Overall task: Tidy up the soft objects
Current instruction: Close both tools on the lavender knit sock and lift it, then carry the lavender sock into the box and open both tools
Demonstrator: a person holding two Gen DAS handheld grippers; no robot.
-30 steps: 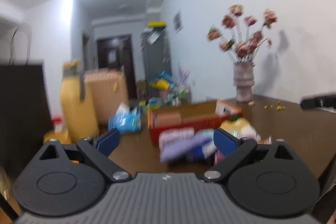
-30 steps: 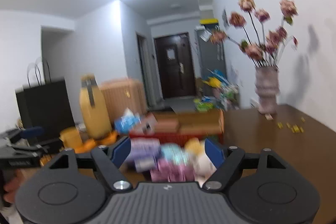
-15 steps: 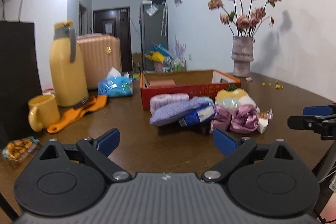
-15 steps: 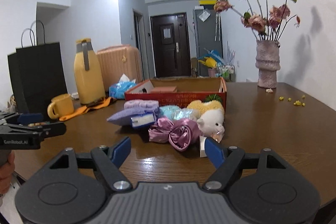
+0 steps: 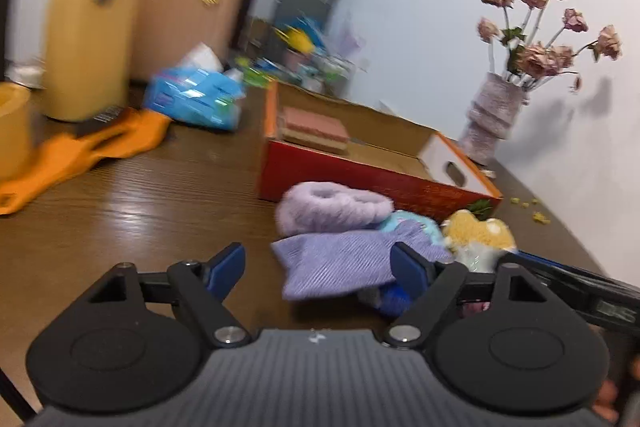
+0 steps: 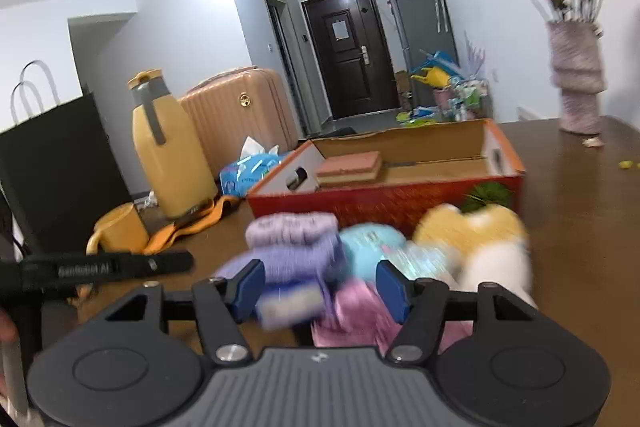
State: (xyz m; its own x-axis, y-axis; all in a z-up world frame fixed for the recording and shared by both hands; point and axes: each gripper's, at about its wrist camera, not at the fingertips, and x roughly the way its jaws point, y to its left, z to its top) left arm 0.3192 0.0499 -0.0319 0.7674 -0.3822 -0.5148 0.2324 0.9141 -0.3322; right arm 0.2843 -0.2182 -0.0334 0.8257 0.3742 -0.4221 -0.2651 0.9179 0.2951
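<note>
A pile of soft things lies on the brown table in front of a red cardboard box (image 5: 380, 183) (image 6: 384, 201). In it are a fluffy lilac piece (image 5: 328, 207), a ribbed purple cloth (image 5: 340, 267) (image 6: 296, 255), a pink satin scrunchie (image 6: 356, 315), a light blue item (image 6: 372, 243) and a yellow-and-white plush (image 5: 480, 233) (image 6: 480, 243). My left gripper (image 5: 318, 269) is low over the purple cloth, which lies between its closing jaws; the pads do not press it. My right gripper (image 6: 320, 289) hangs over the purple and pink pieces with its jaws closing, gripping nothing. A pink block (image 5: 314, 127) sits inside the box.
At the left stand a yellow thermos (image 6: 168, 151), a yellow mug (image 6: 120, 229), an orange cloth (image 5: 92, 143), a blue tissue pack (image 5: 196, 95) and a black paper bag (image 6: 56, 163). A vase of dried flowers (image 5: 492, 123) stands at the far right. A pink suitcase (image 6: 240, 115) is behind the table.
Both grippers have come forward and down, close over the pile. Their jaws stand narrower than before. The left view has rolled, so the table now looks tilted.
</note>
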